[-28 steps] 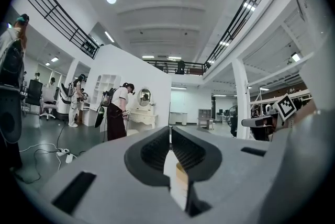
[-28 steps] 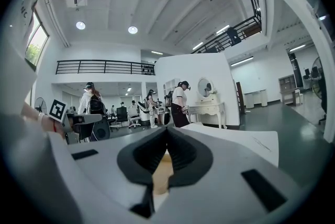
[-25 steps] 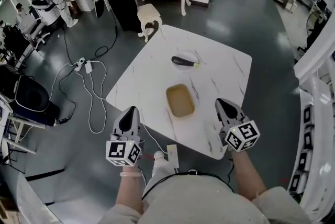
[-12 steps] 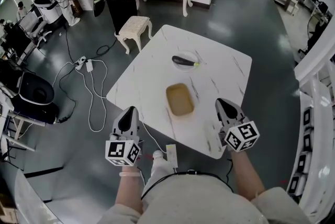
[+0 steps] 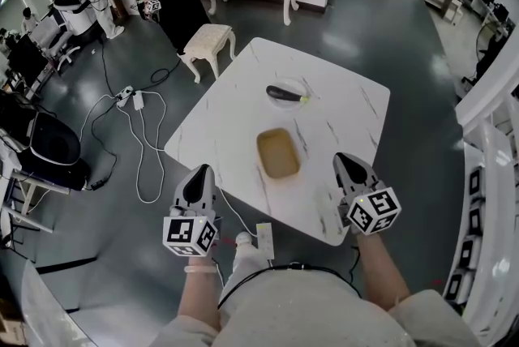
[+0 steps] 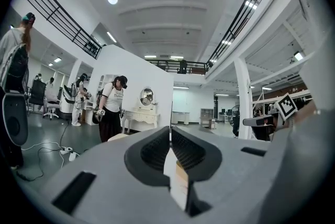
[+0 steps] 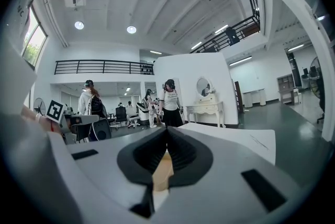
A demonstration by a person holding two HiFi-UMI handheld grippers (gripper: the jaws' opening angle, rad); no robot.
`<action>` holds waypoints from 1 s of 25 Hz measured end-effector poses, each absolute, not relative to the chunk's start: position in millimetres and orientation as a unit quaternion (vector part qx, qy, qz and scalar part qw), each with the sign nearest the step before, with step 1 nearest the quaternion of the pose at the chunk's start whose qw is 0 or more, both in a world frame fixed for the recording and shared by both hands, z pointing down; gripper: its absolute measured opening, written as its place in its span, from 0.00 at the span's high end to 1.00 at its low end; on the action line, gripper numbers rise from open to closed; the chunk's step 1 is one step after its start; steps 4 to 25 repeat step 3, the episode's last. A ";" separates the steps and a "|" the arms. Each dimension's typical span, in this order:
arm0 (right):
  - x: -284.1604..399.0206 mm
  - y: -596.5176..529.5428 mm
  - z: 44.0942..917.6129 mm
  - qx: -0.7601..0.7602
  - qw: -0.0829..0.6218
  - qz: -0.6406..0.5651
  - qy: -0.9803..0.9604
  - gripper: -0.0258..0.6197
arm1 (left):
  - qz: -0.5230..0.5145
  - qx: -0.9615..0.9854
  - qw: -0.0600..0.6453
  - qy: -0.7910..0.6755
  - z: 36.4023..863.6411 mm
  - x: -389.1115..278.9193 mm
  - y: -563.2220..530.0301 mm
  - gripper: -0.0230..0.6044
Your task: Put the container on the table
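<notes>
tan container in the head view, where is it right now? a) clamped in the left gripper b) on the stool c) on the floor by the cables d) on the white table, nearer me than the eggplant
d: the tan container sits flat on the white table, on the near side of the eggplant.

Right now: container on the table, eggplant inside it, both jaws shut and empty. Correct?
No. The eggplant lies outside the container, farther across the table, as the head view shows. The rest holds.
</notes>
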State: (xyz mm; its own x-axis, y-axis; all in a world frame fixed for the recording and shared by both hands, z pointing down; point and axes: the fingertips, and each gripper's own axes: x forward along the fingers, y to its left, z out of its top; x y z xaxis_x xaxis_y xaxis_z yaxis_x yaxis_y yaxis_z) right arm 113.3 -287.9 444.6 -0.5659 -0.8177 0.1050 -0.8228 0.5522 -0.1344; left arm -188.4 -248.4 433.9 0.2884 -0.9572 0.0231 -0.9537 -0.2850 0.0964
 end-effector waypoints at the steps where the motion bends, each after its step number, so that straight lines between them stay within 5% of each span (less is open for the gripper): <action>1: 113.8 -288.0 445.0 0.466 0.016 0.085 -0.881 0.95 | -0.019 0.802 0.046 -0.596 434.0 -187.8 -248.8 0.94; 25: 114.5 -288.4 445.5 0.466 0.017 0.086 -0.880 0.95 | -0.018 0.803 0.046 -0.594 434.1 -186.5 -249.7 0.94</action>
